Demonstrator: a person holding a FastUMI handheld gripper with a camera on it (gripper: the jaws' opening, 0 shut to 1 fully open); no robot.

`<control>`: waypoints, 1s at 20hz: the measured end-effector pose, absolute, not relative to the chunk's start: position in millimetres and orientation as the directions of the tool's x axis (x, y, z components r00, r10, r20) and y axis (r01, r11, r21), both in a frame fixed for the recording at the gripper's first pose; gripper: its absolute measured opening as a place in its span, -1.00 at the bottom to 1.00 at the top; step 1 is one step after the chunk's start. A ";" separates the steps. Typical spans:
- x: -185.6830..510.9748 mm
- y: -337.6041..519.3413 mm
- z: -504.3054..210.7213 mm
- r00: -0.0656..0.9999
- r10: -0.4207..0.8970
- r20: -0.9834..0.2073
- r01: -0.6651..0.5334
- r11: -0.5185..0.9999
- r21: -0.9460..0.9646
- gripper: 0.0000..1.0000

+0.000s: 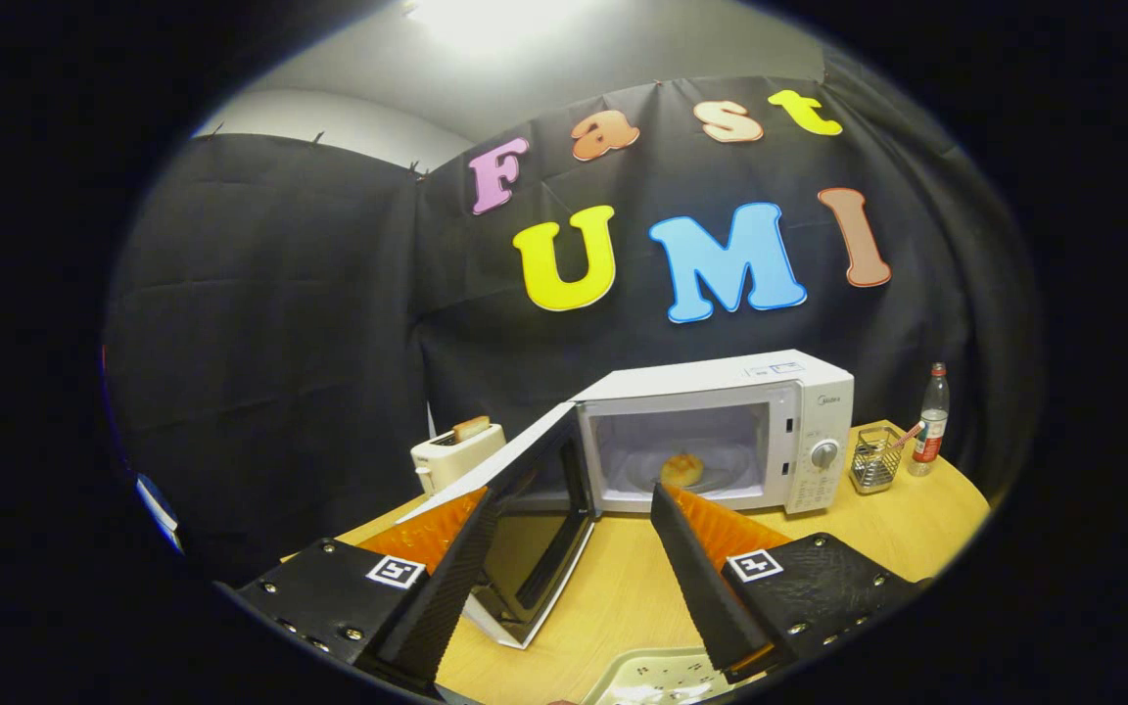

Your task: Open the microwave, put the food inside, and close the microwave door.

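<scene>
With the food (681, 469) already on the plate inside the microwave (721, 431) beyond the spread, empty fingers (569, 509), the stiff, light-swinging door (525, 519) just ahead between them probably wants a push near its free edge.

Bright overhead ceiling glare, dim booth, sharp centre, strong fisheye bending at edges.

The tongs (574, 509) have two long ridged fingers on flat plates with shiny screws and small square black-and-white stickers.
</scene>
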State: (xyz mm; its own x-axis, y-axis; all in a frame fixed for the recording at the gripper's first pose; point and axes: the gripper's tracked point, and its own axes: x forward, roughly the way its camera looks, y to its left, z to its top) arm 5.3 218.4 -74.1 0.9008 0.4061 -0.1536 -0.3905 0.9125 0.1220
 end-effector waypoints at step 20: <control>-45.0 372.1 -151.2 0.655 0.664 -0.361 -0.684 0.724 0.093 -0.99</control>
State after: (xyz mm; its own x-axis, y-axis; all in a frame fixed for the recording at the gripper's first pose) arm -45.0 372.1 -151.2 0.6547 0.6644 -0.3606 -0.6836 0.7239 0.0926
